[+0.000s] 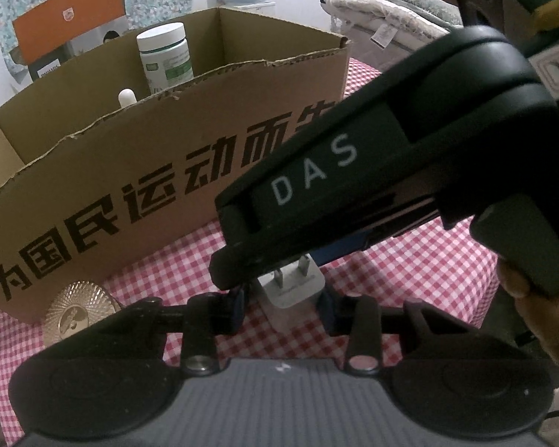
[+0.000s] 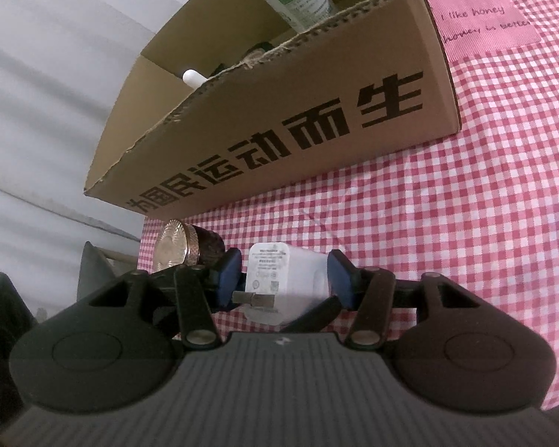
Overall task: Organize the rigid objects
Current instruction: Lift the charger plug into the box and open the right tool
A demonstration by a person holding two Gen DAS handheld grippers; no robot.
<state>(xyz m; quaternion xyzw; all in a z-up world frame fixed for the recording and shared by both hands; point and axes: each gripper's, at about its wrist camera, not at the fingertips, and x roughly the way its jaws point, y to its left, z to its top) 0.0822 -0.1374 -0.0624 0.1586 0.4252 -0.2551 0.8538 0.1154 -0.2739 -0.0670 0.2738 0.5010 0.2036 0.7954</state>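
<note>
A red-and-white checked tablecloth (image 2: 447,223) covers the table. It has small squares all over. In the right wrist view a plain pink cloth patch (image 2: 477,11) with handwriting on it is sewn onto the cloth, near the far corner of the box.

A big brown cardboard box (image 1: 160,171) with black Chinese letters on its side stands on the cloth. Its top edge is torn and rough. Inside it stands a white plastic bottle with a green label (image 1: 166,56), upright at the back. A small white rounded cap (image 1: 127,96) peeks over the front wall.

Behind the box is a white wall. An orange and white carton (image 1: 67,26) stands there, in front of a flowery cloth. Folded blankets (image 1: 387,11) are piled at the back right.

The white square plug charger (image 1: 292,283) with metal prongs sits on the cloth, just in front of the box. The left gripper (image 1: 283,307) is closed on it, with blue pads pressing both sides. The right gripper (image 2: 285,275) has its blue pads on either side of the same charger too; one pad looks to be touching and the other has a thin gap, so I cannot tell if it grips. A hand (image 1: 540,320) holds the right gripper's handle.

A round gold-lidded dark jar (image 2: 184,247) lies on its side near the box's left corner, just beside the charger.
</note>
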